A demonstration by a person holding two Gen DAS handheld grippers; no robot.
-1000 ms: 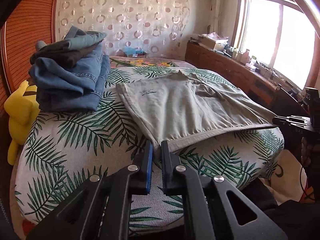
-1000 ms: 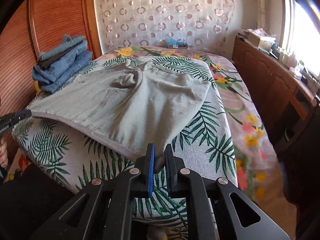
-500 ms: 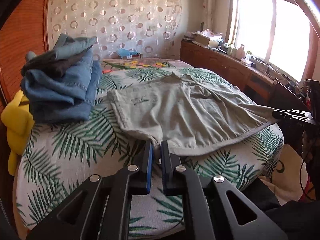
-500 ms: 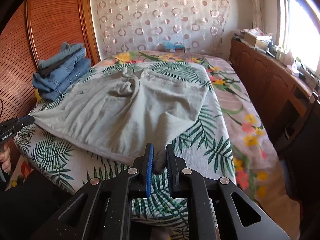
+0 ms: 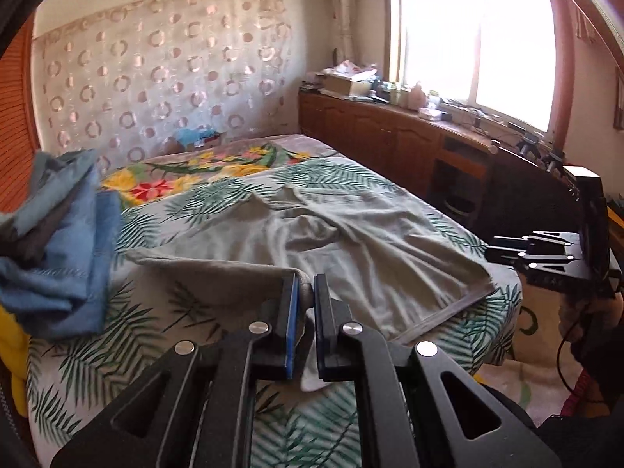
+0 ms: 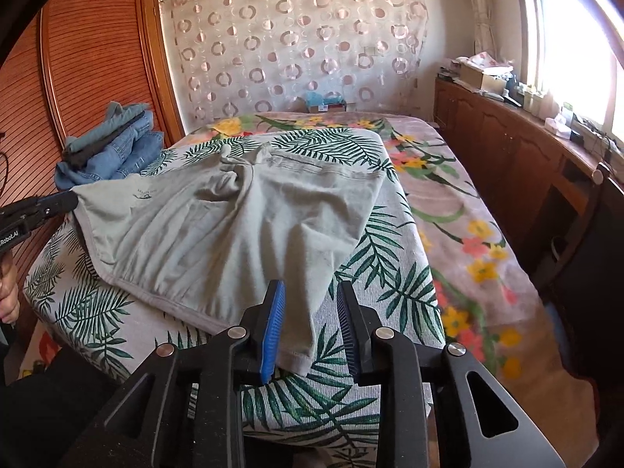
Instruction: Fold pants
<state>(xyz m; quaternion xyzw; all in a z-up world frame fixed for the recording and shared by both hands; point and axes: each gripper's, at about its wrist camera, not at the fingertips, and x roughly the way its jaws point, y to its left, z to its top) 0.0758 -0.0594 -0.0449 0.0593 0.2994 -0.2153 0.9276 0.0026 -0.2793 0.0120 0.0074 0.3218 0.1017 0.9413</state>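
Note:
Grey-green pants (image 6: 234, 234) lie spread on the leaf-print bed cover (image 6: 390, 284); they also show in the left wrist view (image 5: 351, 249). My left gripper (image 5: 306, 292) is shut on a waistband corner and holds it lifted above the bed, seen from the right wrist view at the left edge (image 6: 58, 202). My right gripper (image 6: 310, 304) is open, its jaws standing either side of the other corner, which lies loose on the cover. It also shows in the left wrist view (image 5: 503, 249) at the right.
A stack of folded jeans (image 6: 109, 148) sits at the bed's left side, also in the left wrist view (image 5: 50, 249). A wooden wardrobe (image 6: 78, 78) stands left, a cluttered wooden cabinet (image 6: 526, 136) under the window right. A yellow plush toy (image 5: 11, 343) lies beside the bed.
My right gripper has opened and let go of its corner, which dropped onto the bed. My left gripper has lifted its corner and carried it up and over the bed.

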